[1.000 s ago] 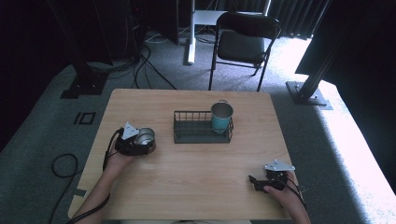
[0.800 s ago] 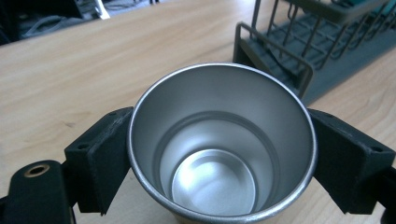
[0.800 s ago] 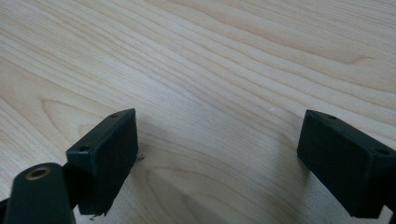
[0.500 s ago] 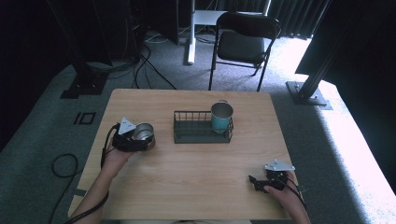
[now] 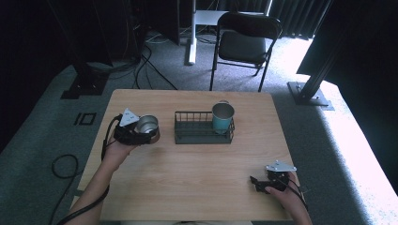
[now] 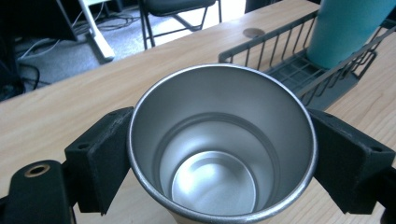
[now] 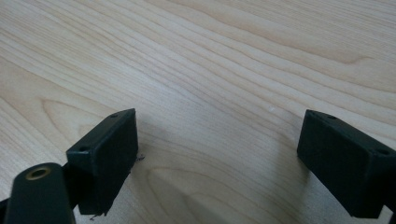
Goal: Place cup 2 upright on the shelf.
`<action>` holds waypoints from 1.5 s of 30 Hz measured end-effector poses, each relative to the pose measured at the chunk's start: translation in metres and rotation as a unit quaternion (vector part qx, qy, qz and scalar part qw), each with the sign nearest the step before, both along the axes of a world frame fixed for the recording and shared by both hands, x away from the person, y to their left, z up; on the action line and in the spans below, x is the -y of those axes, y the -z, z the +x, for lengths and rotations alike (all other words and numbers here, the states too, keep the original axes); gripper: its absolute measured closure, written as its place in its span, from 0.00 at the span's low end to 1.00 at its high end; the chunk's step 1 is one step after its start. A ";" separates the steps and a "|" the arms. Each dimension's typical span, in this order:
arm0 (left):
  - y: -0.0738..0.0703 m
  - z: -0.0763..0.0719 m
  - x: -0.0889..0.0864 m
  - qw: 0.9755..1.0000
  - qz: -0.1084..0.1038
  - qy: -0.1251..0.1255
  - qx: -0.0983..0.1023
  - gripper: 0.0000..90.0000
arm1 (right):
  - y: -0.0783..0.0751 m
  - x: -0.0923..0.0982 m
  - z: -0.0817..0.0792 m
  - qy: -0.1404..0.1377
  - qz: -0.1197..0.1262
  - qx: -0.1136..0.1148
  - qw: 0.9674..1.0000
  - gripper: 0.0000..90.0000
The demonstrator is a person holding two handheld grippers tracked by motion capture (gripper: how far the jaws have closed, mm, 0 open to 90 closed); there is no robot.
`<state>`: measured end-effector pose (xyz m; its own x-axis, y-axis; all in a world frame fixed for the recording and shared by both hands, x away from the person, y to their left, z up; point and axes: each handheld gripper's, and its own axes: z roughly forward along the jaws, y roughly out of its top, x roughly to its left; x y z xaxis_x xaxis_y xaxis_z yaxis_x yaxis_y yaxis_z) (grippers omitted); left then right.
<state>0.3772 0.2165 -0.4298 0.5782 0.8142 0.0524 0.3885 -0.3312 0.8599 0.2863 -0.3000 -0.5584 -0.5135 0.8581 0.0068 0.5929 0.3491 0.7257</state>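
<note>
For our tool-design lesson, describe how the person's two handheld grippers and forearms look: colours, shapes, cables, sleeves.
Both are black. The left claw and right claw each carry a pale grey three-cornered plate on top and trail a black cable. Up close, the blocky matte-black fingers have small screw holes, with a brass-ringed hole beside them. The forearms are bare, with no sleeves in view.

Left gripper (image 5: 141,133) at table's left side, jaws clamped on a steel cup (image 6: 219,149), forearm reaching in from below. Right gripper (image 5: 256,183) low at near right corner, jaws spread wide, nothing between them.
</note>
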 end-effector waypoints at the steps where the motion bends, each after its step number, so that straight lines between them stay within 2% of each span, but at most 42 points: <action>1: -0.003 0.001 0.002 1.000 -0.005 0.004 0.001 0.16 | 0.000 0.000 0.000 0.000 0.000 0.000 1.000 0.13; 12: -0.036 0.015 0.023 0.999 -0.017 0.029 0.020 0.16 | 0.000 0.000 0.000 0.000 0.000 0.000 1.000 0.13; 15: -0.043 0.019 0.030 0.999 -0.028 0.040 0.021 0.16 | 0.000 0.000 0.000 0.000 0.000 0.000 1.000 0.13; 18: -0.049 0.024 0.040 0.998 -0.025 0.043 0.024 0.16 | 0.000 0.000 0.000 0.000 0.000 0.000 1.000 0.13; 21: -0.054 0.029 0.049 0.998 -0.039 0.052 0.023 0.16 | 0.000 0.000 0.000 0.000 0.000 0.000 1.000 0.13; 24: -0.057 0.033 0.059 0.997 -0.042 0.057 0.025 0.16 | 0.000 0.000 0.000 0.000 0.000 0.000 1.000 0.13; 27: -0.057 0.037 0.070 0.997 -0.036 0.063 0.026 0.16 | 0.000 0.000 0.000 0.000 0.000 0.000 1.000 0.13; 29: -0.056 0.040 0.076 0.997 -0.042 0.067 0.023 0.16 | 0.000 0.000 0.000 0.000 0.000 0.000 1.000 0.13; 35: -0.050 0.048 0.094 0.996 -0.039 0.075 0.017 0.16 | 0.000 0.000 0.000 0.000 0.000 0.000 1.000 0.13; 45: -0.031 0.065 0.118 0.997 -0.022 0.079 -0.001 0.16 | 0.000 0.000 0.000 0.000 0.001 0.000 1.000 0.13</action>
<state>0.4423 0.0984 -0.3991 0.6991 0.7149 0.0172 0.3368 -0.3504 0.8739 0.2863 -0.2999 -0.5584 -0.5130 0.8584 0.0076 0.5928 0.3479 0.7263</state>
